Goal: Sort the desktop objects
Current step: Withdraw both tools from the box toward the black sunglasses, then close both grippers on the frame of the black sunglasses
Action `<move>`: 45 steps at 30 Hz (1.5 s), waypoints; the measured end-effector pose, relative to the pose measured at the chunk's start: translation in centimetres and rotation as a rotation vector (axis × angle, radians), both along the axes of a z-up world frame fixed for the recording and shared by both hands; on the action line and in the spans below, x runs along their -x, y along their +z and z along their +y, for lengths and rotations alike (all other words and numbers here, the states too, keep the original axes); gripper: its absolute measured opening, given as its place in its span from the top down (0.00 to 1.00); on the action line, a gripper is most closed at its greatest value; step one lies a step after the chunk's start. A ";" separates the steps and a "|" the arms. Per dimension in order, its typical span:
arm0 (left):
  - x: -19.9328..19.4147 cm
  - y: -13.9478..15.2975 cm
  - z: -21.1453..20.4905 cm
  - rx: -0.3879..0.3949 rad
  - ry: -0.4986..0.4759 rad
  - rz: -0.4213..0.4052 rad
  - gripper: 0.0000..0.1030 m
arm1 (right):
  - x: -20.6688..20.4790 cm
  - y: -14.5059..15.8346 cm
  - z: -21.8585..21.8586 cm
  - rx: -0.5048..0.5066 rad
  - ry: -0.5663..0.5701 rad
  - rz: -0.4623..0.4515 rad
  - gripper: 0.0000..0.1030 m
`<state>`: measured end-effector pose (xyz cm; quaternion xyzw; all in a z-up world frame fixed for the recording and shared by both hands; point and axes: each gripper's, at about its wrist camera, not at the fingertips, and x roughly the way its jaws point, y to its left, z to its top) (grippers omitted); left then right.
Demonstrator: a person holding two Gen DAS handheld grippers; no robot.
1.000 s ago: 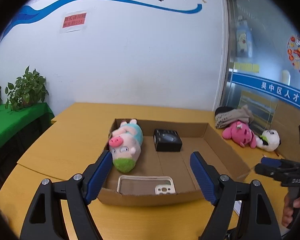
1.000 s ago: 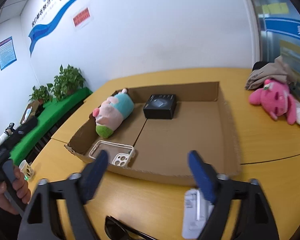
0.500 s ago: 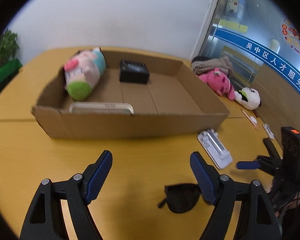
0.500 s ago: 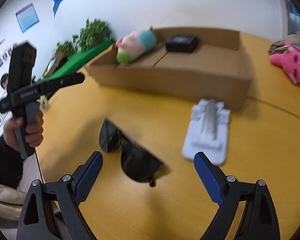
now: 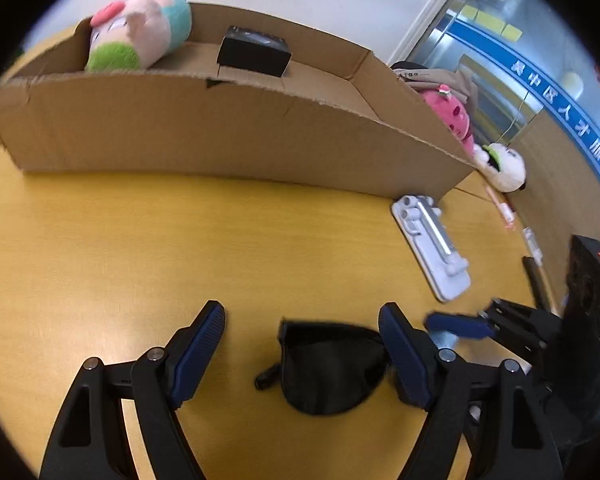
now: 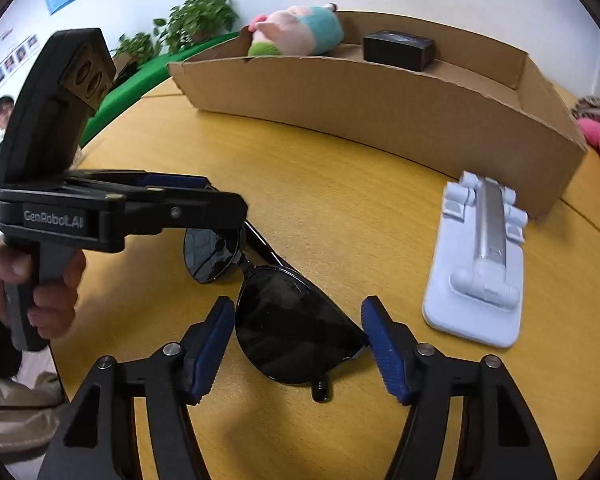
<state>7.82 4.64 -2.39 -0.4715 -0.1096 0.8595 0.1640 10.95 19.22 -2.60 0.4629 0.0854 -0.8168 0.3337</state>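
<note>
Black sunglasses lie on the yellow table in front of the cardboard box. My right gripper straddles their near lens. Its jaws are closing, and the blue pads stand just off the lens edges. My left gripper hangs open over the same sunglasses, which lie between its fingers, nearer the right one. In the right wrist view the left gripper comes in from the left over the far lens, held by a hand. A white phone stand lies to the right.
The box holds a pig plush and a small black box. Pink plush and panda plush lie beyond its right end, with pens nearby. Potted plants stand at the far left.
Both grippers have sunk toward the table and tipped downward, from facing the box to hanging over the sunglasses. The right gripper's jaws have narrowed around one lens.
</note>
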 end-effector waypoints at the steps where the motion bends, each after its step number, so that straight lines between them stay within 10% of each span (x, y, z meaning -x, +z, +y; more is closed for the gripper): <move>1: 0.4 0.1 0.1 0.018 0.000 0.002 0.24 | -0.1 0.0 0.0 0.003 -0.019 -0.001 0.33; 10: 0.3 1.5 -0.9 0.020 0.026 -0.022 0.23 | -1.4 0.7 -0.7 0.017 -0.268 0.005 0.34; 12: 0.5 0.3 -0.7 0.001 0.032 -0.079 0.23 | -1.3 0.8 -1.0 0.019 -0.278 0.007 0.35; 15: 0.4 0.1 -0.2 0.006 0.049 -0.077 0.23 | -1.0 0.8 -1.3 0.081 -0.265 -0.041 0.62; 26: 2.3 0.0 0.6 -0.067 0.006 -0.116 0.27 | -1.8 1.0 -2.3 0.088 -0.219 -0.051 0.70; 31: 3.7 -0.1 1.9 -0.045 -0.049 -0.113 0.31 | -1.8 0.9 -1.9 0.119 -0.214 -0.085 0.70; 36: 3.9 -0.4 2.8 -0.049 -0.096 -0.130 0.69 | -2.1 0.8 0.1 0.214 -0.225 -0.139 0.55; 45: 3.6 -0.5 2.7 -0.060 -0.088 -0.133 0.70 | 0.4 0.7 -0.2 0.233 -0.236 -0.162 0.45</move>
